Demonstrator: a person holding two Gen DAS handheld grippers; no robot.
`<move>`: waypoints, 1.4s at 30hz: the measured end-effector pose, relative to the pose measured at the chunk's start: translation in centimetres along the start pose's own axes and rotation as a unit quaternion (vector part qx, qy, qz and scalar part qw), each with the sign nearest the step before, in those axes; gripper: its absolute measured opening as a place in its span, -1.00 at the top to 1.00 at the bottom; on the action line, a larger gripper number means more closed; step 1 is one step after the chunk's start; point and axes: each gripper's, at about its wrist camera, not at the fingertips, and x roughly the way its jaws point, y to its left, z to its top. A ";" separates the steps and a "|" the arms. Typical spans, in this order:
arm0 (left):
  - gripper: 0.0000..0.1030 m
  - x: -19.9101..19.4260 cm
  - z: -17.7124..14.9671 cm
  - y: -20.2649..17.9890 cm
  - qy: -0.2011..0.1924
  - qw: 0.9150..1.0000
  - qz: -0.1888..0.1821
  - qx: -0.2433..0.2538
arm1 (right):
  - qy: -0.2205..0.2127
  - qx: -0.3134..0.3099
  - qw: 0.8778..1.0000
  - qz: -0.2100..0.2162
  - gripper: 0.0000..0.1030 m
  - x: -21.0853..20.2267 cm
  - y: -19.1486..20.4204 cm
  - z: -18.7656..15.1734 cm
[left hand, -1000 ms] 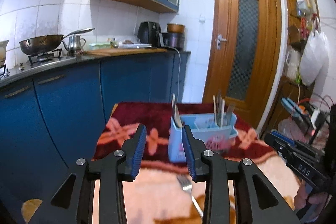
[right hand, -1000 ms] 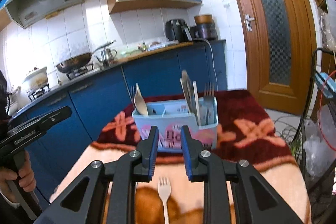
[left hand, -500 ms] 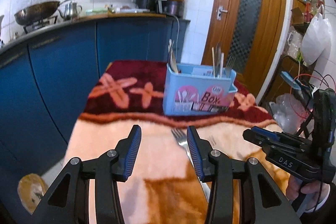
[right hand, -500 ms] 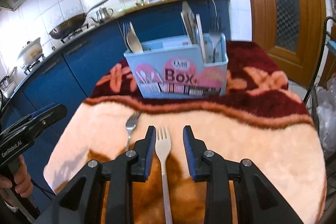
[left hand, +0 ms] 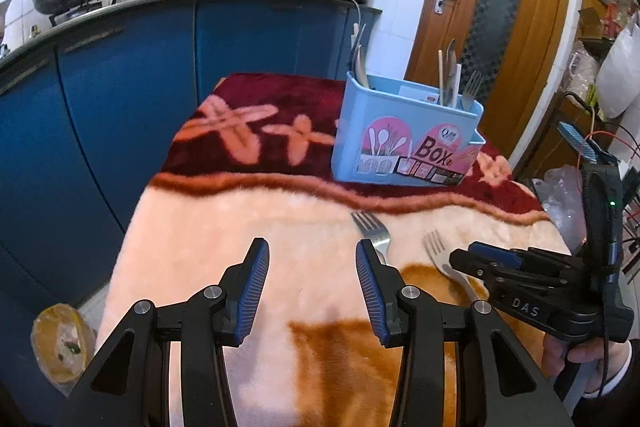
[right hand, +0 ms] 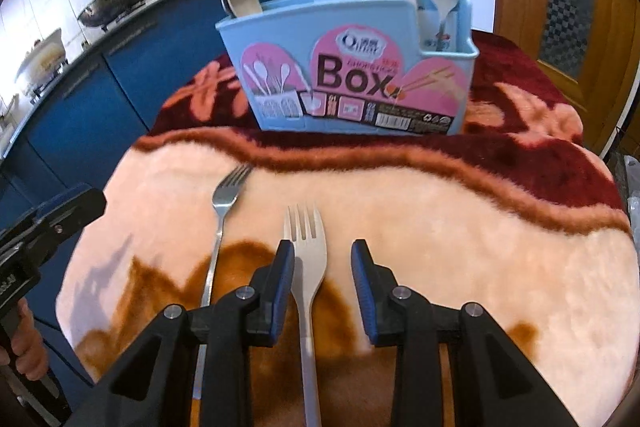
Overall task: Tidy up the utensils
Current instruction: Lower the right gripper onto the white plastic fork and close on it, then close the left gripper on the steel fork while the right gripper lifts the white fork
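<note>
White plastic fork [right hand: 306,267] lies flat on the fuzzy blanket [right hand: 460,227], tines toward the far side, handle running between the spread fingers of the right gripper [right hand: 323,263], not clamped. Metal fork [right hand: 222,211] lies just left of it, blue utensil box [right hand: 352,75] upright at the far side holding cutlery. Left gripper [left hand: 310,279] hovers near-left with fingers apart, holding nothing.

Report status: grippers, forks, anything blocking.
Left gripper open, empty. Right gripper open, straddling white fork, not gripping. Metal fork loose on blanket, beside it. Path to blue utensil box unobstructed.
</note>
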 end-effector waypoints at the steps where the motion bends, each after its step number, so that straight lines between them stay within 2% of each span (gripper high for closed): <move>1: 0.10 0.1 0.0 0.0 0.001 1.000 -0.001 0.000 | 0.003 -0.003 1.000 -0.004 0.36 0.4 0.1 0.1; 6: 0.10 0.6 -0.1 0.0 0.006 1.000 -0.002 -0.001 | -0.002 -0.020 1.000 -0.009 0.31 1.3 0.8 0.2; 7: 0.10 0.8 -0.1 -0.1 0.007 1.000 -0.002 0.000 | -0.002 -0.023 1.000 -0.008 0.35 1.3 0.9 0.3; 10: 0.10 1.4 0.0 -0.2 0.014 1.000 -0.004 -0.001 | -0.008 -0.026 1.000 0.000 0.68 1.2 0.8 0.4; 11: 0.10 1.7 0.1 -0.2 0.017 1.000 -0.006 -0.002 | -0.011 -0.021 1.000 0.009 0.78 1.1 0.5 0.5; 14: 0.10 2.5 0.1 -0.3 0.027 1.000 -0.011 -0.004 | -0.020 0.008 0.998 0.058 0.89 0.6 -0.7 0.8; 18: 0.10 3.5 0.5 -0.6 0.041 0.999 -0.022 -0.012 | -0.040 0.013 0.997 0.062 0.91 -0.3 -1.4 0.7; 27: 0.15 6.9 1.4 -2.2 0.098 0.990 -0.098 -0.027 | -0.086 0.020 0.995 0.049 0.91 -2.8 -2.6 0.6; 34: 0.22 9.6 1.7 -2.4 0.140 0.986 -0.078 -0.044 | -0.111 0.023 0.993 0.043 0.91 -4.2 -3.5 0.4; 38: 0.25 10.1 2.2 -2.5 0.140 0.986 -0.083 -0.044 | -0.118 0.030 0.991 0.048 0.91 -4.6 -4.2 0.3; 41: 0.44 10.3 2.5 -2.3 0.138 0.984 -0.102 -0.051 | -0.120 0.034 0.991 0.051 0.91 -4.6 -4.6 0.1; 42: 0.59 10.4 2.6 -2.3 0.140 0.982 -0.111 -0.055 | -0.121 0.036 0.991 0.051 0.91 -4.6 -4.7 0.1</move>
